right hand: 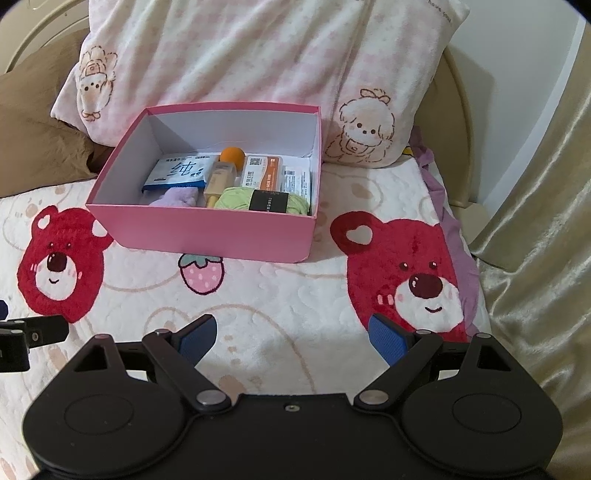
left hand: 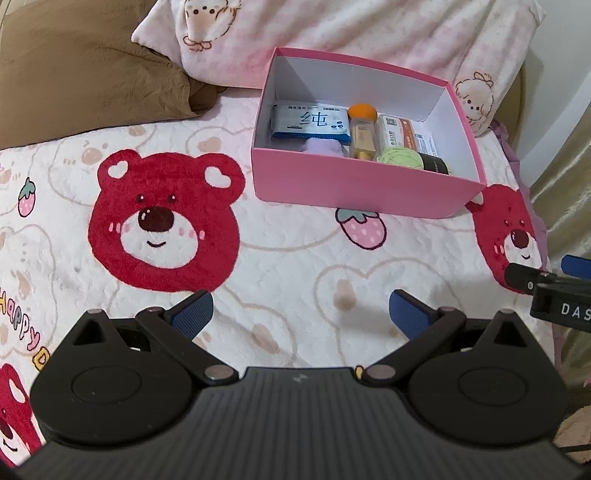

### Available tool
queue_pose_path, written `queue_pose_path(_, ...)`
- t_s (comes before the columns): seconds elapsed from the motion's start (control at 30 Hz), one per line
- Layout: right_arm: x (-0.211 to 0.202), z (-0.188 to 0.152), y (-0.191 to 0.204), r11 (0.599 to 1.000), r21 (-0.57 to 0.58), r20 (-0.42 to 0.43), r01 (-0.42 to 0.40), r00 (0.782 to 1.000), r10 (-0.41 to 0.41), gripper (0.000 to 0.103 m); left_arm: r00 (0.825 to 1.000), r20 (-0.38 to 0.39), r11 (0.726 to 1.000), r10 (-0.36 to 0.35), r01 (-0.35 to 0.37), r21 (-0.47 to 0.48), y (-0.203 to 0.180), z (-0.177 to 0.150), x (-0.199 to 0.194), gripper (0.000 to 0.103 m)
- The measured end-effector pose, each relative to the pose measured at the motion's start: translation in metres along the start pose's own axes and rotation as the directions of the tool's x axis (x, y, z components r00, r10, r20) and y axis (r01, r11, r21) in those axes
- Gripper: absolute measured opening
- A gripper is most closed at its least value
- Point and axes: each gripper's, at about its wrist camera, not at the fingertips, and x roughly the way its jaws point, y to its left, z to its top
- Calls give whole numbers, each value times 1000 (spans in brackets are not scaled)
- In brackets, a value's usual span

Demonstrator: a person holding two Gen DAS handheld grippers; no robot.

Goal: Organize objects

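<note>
A pink open box (left hand: 354, 184) (right hand: 207, 230) stands on the bear-print blanket. Inside lie a blue wet-wipe pack (left hand: 312, 122) (right hand: 177, 173), a beige bottle with an orange cap (left hand: 364, 136) (right hand: 221, 173), an orange-and-white medicine box (left hand: 397, 133) (right hand: 262, 173), a purple cloth (left hand: 323, 147) (right hand: 177, 197) and a green yarn ball with a black label (left hand: 400, 158) (right hand: 240, 199). My left gripper (left hand: 301, 312) is open and empty, low over the blanket in front of the box. My right gripper (right hand: 291, 336) is open and empty too, in front of the box.
A pink-and-white pillow (left hand: 332, 33) (right hand: 258, 66) lies behind the box. A brown cushion (left hand: 74, 74) sits at the back left. A gold curtain (right hand: 535, 221) hangs off the bed's right edge. The other gripper shows at each view's edge (left hand: 554, 288) (right hand: 26, 336).
</note>
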Motion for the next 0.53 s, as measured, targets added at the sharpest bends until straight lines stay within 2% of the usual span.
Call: queue_pose_path(0.53, 0, 0, 0, 1000, -2, -7, 3, 1000, -3, 92, 1000, -11, 1000, 11, -11, 25, -3, 0, 5, 103)
